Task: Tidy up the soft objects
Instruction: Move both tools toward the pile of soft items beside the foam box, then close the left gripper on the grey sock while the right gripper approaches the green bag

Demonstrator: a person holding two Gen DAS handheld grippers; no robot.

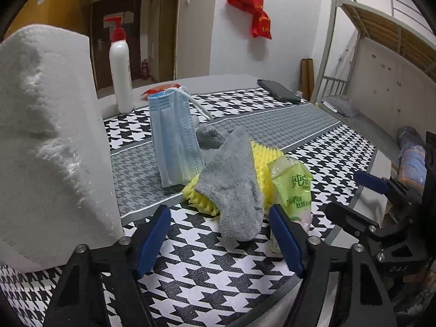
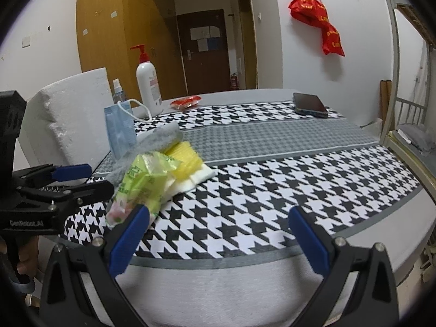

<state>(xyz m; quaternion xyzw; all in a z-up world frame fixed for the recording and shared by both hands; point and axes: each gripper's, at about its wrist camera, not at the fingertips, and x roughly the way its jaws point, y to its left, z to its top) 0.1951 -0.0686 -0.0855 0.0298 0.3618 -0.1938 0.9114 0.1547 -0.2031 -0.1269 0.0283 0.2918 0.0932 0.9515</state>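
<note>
Grey and limp, the sock (image 1: 231,182) drapes over the yellow sponge (image 1: 261,160) beside the blue mask (image 1: 174,139), light and floppy, best pinched at its hanging toe by the left tool (image 1: 220,239), whose jaws stand apart.

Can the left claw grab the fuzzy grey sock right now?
Probably yes. The left claw is open, and the grey sock hangs on top of the pile just ahead of its fingertips with nothing covering it. The green tissue pack sits close beside the right finger and might get nudged.

Grey sock (image 1: 231,179), black-white houndstooth cloth (image 1: 207,272)
</note>
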